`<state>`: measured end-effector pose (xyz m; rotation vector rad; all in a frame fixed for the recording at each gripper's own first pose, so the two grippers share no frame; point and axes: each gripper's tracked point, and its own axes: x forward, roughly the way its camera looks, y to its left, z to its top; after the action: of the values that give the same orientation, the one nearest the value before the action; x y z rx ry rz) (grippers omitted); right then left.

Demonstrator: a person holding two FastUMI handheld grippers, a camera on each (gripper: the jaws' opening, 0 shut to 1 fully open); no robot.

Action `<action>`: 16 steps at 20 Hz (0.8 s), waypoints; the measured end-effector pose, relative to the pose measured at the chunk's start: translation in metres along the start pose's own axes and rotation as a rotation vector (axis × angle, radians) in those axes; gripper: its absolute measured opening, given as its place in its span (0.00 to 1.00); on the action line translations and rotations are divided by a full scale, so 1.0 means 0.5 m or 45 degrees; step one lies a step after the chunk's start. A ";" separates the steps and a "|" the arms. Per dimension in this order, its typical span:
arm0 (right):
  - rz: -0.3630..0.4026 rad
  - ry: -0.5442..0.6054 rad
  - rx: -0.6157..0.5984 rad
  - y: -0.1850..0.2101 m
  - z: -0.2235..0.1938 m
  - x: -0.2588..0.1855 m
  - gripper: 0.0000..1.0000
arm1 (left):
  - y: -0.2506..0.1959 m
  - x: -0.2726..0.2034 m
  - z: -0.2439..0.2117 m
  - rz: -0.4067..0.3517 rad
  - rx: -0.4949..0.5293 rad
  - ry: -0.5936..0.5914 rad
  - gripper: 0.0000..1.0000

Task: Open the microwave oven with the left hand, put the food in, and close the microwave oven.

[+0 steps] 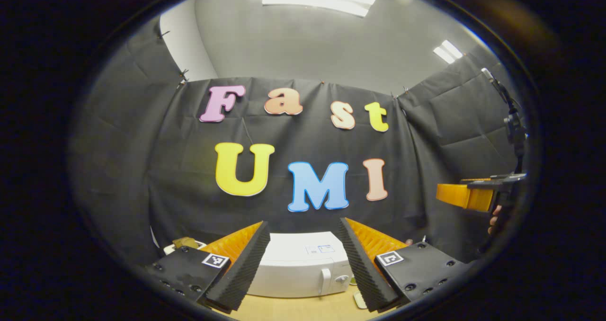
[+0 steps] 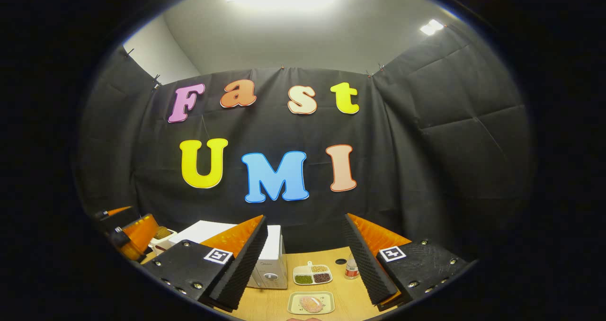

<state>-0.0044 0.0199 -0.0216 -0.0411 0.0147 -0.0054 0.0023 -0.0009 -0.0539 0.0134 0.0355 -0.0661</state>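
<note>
Microwave (image 1: 298,269) white, door closed, on wooden table (image 1: 303,309), straight ahead between left gripper (image 1: 303,264) fingers, jaws apart, holding nothing. Food (image 2: 311,303) on small tray (image 2: 326,307) at table's near edge, right of microwave, framed between right gripper (image 2: 305,259) fingers, also spread wide, empty. Divided dish (image 2: 312,274) and small bottle (image 2: 351,268) just behind tray.
</note>
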 end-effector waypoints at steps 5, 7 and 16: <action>0.033 0.044 -0.050 -0.044 -0.025 0.054 0.96 | -0.069 0.091 -0.149 -0.014 0.022 0.117 0.97; 0.049 0.070 -0.063 -0.062 -0.038 0.078 0.96 | -0.088 0.126 -0.217 -0.015 0.037 0.173 0.98; 0.028 0.204 -0.086 -0.148 -0.115 0.126 0.96 | -0.096 0.239 -0.487 0.033 0.032 0.425 0.98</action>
<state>0.0572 -0.0566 -0.0771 -0.1079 0.1754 0.0135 0.1097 -0.0530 -0.3021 0.0502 0.3683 -0.0380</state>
